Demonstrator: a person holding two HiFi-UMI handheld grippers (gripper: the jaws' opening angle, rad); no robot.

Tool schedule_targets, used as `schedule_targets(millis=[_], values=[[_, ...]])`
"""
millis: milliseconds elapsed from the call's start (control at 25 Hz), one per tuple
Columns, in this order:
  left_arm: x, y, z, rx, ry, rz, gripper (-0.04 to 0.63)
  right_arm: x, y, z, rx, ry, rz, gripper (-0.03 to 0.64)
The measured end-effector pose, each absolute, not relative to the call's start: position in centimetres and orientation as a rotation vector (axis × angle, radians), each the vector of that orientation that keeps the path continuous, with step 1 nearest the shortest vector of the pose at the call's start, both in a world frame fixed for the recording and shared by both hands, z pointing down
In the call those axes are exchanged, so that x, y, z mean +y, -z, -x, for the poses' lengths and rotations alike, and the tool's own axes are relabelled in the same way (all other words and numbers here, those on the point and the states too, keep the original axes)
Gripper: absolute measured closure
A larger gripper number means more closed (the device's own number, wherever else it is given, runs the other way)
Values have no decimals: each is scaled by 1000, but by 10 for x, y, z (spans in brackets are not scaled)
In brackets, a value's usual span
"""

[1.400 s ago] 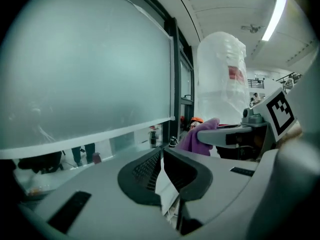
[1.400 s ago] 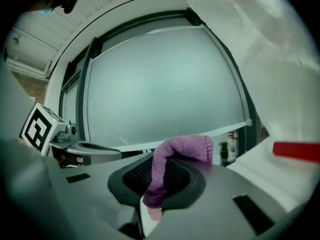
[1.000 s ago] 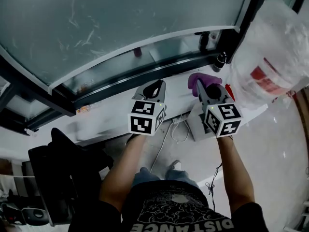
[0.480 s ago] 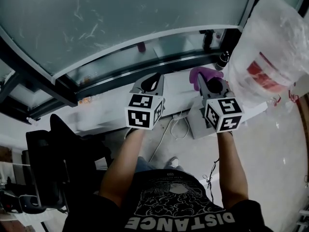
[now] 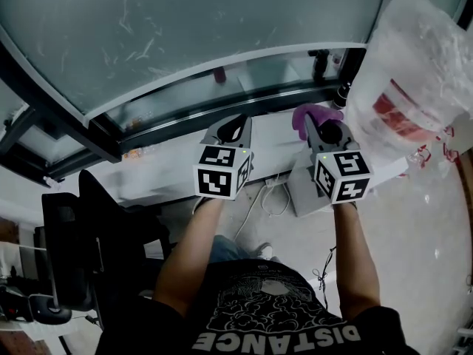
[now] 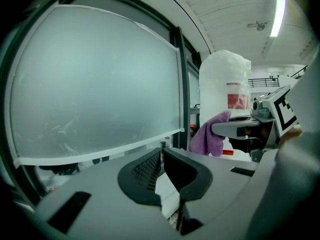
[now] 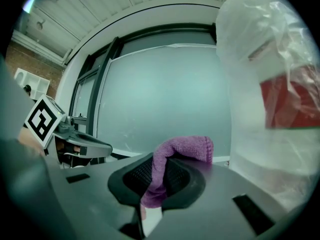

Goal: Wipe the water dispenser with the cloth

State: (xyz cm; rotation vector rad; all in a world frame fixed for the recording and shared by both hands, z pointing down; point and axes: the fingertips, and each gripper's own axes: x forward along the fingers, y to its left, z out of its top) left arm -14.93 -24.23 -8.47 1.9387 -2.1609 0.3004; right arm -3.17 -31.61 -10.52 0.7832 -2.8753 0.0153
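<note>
Right gripper (image 7: 157, 170) jaws are clenched on the purple cloth (image 7: 186, 146), which folds over their tips. The plastic-wrapped water dispenser (image 7: 270, 99) rises close on their right. Left gripper (image 6: 162, 156) jaws are pressed together, empty, with the frosted glass panel (image 6: 95, 84) ahead and clear room between the 2 grippers.

Wrapped bottle (image 5: 414, 87) close right of right gripper (image 5: 322, 133); glass pane (image 5: 185, 28) ahead.

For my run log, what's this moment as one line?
right hand-held gripper: shut on purple cloth | left hand-held gripper: shut, empty | purple cloth beside plastic-wrapped water bottle, contact unclear
</note>
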Motion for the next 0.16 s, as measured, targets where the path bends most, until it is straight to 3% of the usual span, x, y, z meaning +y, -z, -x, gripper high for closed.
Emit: schedule_targets(millis=[160], values=[[-245,83,144,-2163,-299,-1943,557,-318,104,29,-2882,-3,-785,571]])
